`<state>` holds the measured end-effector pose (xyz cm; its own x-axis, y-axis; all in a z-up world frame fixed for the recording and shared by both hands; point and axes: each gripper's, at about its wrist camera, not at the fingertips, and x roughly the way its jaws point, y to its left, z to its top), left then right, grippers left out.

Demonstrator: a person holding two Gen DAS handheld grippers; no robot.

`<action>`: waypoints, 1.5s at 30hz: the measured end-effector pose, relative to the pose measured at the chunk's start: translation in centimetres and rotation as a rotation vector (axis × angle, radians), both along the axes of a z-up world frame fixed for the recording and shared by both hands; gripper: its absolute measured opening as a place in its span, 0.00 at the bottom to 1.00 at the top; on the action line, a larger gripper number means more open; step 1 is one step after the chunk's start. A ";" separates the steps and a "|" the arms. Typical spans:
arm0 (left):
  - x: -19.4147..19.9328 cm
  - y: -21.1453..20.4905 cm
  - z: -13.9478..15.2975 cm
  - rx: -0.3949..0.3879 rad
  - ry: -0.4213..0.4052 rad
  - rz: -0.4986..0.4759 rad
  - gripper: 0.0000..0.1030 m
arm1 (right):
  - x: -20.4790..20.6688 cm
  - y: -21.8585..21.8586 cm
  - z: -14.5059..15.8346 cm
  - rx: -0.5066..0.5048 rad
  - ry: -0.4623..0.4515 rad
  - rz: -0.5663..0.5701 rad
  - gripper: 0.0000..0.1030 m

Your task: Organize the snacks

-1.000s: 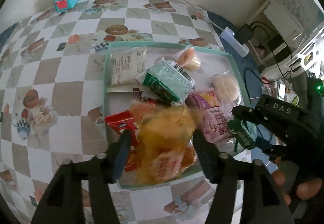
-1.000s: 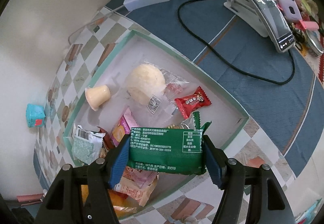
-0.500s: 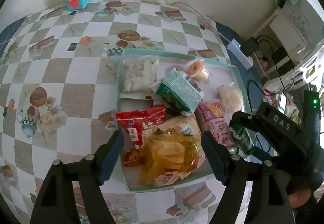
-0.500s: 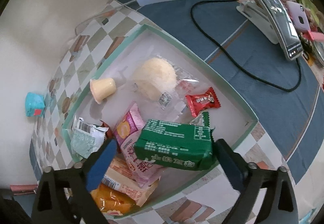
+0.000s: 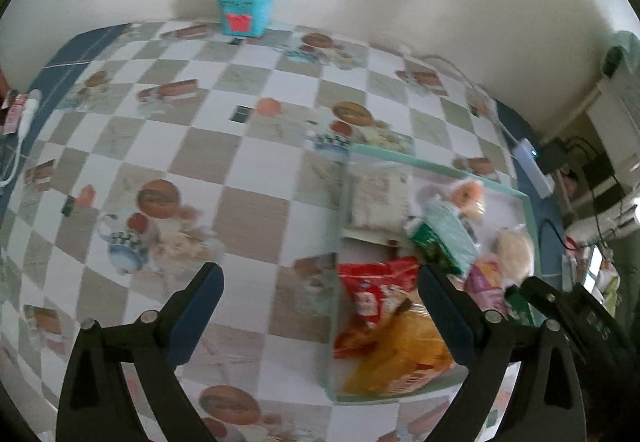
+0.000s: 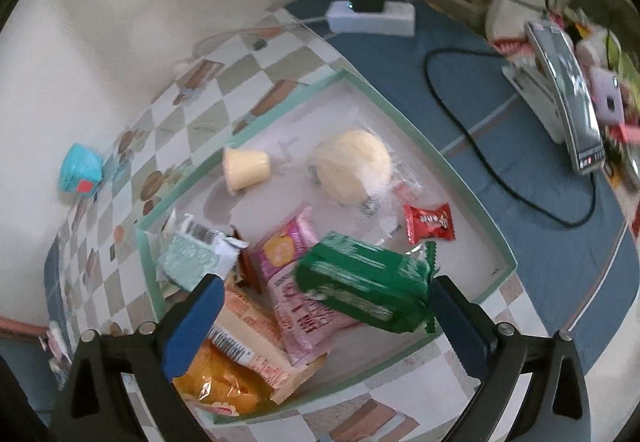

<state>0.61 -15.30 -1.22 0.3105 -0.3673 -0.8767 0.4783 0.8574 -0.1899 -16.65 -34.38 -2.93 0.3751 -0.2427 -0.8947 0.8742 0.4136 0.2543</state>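
Mint-green card forms the tray point(image 6: 472, 208), wide and shallow, probably light and a little flexible; its rim is the place to grip. It sits on the checked tablecloth point(image 5: 248, 178), snacks heaped at its near end. The dark green packet point(image 6: 362, 288), likely light and crinkly with slippery film, lies on the pink packet point(image 6: 298, 306); take it across its short sides. The orange bag point(image 6: 218, 382) looks soft and crushable. The small red candy point(image 6: 429, 222) lies apart. The left gripper point(image 5: 320, 308) and right gripper point(image 6: 320, 316) have just been opening; both stand wide, pads touching nothing.
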 end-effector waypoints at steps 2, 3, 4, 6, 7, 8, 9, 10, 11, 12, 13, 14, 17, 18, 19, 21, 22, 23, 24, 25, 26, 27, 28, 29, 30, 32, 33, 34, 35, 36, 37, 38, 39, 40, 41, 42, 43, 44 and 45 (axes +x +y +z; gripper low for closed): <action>0.1 0.5 0.3 0.022 -0.028 0.013 0.95 | 0.5 1.0 0.6 -0.035 -0.001 0.033 1.00; 0.1 0.7 0.4 0.030 -0.041 0.018 0.95 | 0.8 1.5 0.9 -0.054 0.001 0.051 1.00; 0.0 1.1 0.7 0.043 -0.062 0.024 0.95 | 1.1 2.0 1.1 -0.072 0.005 0.069 1.00; -0.1 1.6 0.8 0.063 -0.078 0.033 0.95 | 1.8 3.1 1.5 -0.111 0.010 0.108 1.00; -0.1 1.9 0.9 0.077 -0.083 0.039 0.95 | 1.9 3.6 1.7 -0.126 0.014 0.122 1.00; -0.2 2.2 0.9 0.093 -0.087 0.044 0.95 | 2.0 4.1 1.9 -0.140 0.019 0.133 1.00; -0.3 2.5 0.9 0.111 -0.092 0.050 0.95 | 2.1 4.6 2.0 -0.151 0.023 0.143 1.00; -0.4 2.9 0.8 0.134 -0.100 0.059 0.95 | 2.1 5.2 2.1 -0.162 0.026 0.156 1.00; -0.6 3.2 0.8 0.151 -0.107 0.066 0.95 | 2.1 5.5 2.1 -0.168 0.029 0.166 1.00; -0.8 3.4 0.8 0.159 -0.109 0.070 0.95 | 2.0 6.0 2.1 -0.176 0.031 0.177 1.00; -0.9 3.7 0.7 0.158 -0.104 0.069 0.95 | 2.0 6.5 2.2 -0.184 0.033 0.187 1.00; -1.1 4.0 0.7 0.151 -0.091 0.062 0.95 | 1.9 7.0 2.2 -0.191 0.035 0.198 1.00; -1.7 4.9 0.6 0.161 -0.083 0.065 0.95 | 1.6 8.4 2.2 -0.197 0.036 0.237 1.00; -1.9 5.1 0.6 0.168 -0.086 0.065 0.95 | 1.5 8.9 2.1 -0.199 0.039 0.247 1.00; -2.1 5.3 0.6 0.175 -0.089 0.064 0.95 | 1.4 9.3 2.0 -0.203 0.045 0.255 1.00; -2.5 5.9 0.4 0.207 -0.087 0.064 0.95 | 1.0 10.1 1.8 -0.213 0.064 0.269 1.00; -2.7 6.1 0.2 0.221 -0.086 0.065 0.95 | 0.8 10.5 1.6 -0.220 0.074 0.277 1.00; -3.0 6.4 0.0 0.234 -0.085 0.063 0.95 | 0.7 10.7 1.6 -0.223 0.079 0.282 1.00; -3.2 6.7 -0.1 0.241 -0.086 0.060 0.95 | 0.5 10.9 1.4 -0.225 0.082 0.285 1.00; -3.4 6.9 -0.1 0.244 -0.089 0.057 0.95 | 0.2 11.2 1.3 -0.227 0.086 0.287 1.00; -3.8 7.2 -0.1 0.249 -0.099 0.052 0.95 | 0.0 11.3 1.2 -0.230 0.089 0.286 1.00; -4.1 7.3 0.0 0.254 -0.111 0.050 0.95 | -0.1 11.5 1.1 -0.233 0.096 0.287 1.00; -4.4 7.5 0.1 0.260 -0.123 0.047 0.95 | -0.3 11.6 1.0 -0.235 0.103 0.289 1.00; -4.6 7.6 0.1 0.266 -0.132 0.045 0.95 | -0.5 11.7 0.8 -0.235 0.109 0.289 1.00; -4.9 7.8 0.1 0.276 -0.145 0.043 0.95 | -0.6 11.7 0.7 -0.234 0.113 0.288 1.00; -5.4 8.1 0.1 0.286 -0.158 0.037 0.95 | -1.0 12.0 0.5 -0.239 0.119 0.287 1.00; -5.5 8.2 0.1 0.290 -0.162 0.035 0.95 | -1.2 12.1 0.5 -0.243 0.121 0.288 1.00; -5.6 8.3 0.0 0.293 -0.165 0.034 0.95 | -1.4 12.3 0.4 -0.247 0.124 0.291 1.00; -5.7 8.5 0.0 0.297 -0.167 0.035 0.95 | -1.5 12.4 0.4 -0.248 0.124 0.294 1.00; -5.8 8.6 0.0 0.300 -0.168 0.037 0.95 | -1.7 12.4 0.4 -0.247 0.119 0.296 1.00; -5.9 8.7 -0.1 0.303 -0.169 0.039 0.95 | -1.7 12.4 0.5 -0.246 0.114 0.294 1.00; -5.9 8.9 -0.2 0.307 -0.168 0.042 0.95 | -1.9 12.4 0.6 -0.249 0.108 0.289 1.00; -5.9 9.0 -0.2 0.307 -0.167 0.045 0.95 | -2.0 12.4 0.7 -0.253 0.107 0.284 1.00; -5.8 9.0 -0.2 0.306 -0.164 0.048 0.95 | -2.0 12.5 0.8 -0.257 0.108 0.281 1.00; -5.7 9.2 -0.2 0.302 -0.157 0.054 0.95 | -1.9 12.5 0.8 -0.258 0.108 0.283 1.00; -5.6 9.2 -0.3 0.300 -0.154 0.058 0.95 | -1.9 12.6 0.8 -0.259 0.108 0.289 1.00; -5.5 9.3 -0.3 0.299 -0.152 0.060 0.95 | -1.8 12.6 0.8 -0.260 0.110 0.294 1.00; -5.5 9.4 -0.3 0.300 -0.151 0.060 0.95 | -1.7 12.7 0.8 -0.262 0.111 0.298 1.00; -5.4 9.4 -0.3 0.300 -0.150 0.061 0.95 | -1.6 12.7 0.8 -0.264 0.114 0.301 1.00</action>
<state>-4.81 -5.90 -1.54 0.4580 -0.0767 -0.8856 0.4281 0.8922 0.1441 -18.29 -21.65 -2.10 0.3667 -0.3642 -0.8561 0.7207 0.6931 0.0139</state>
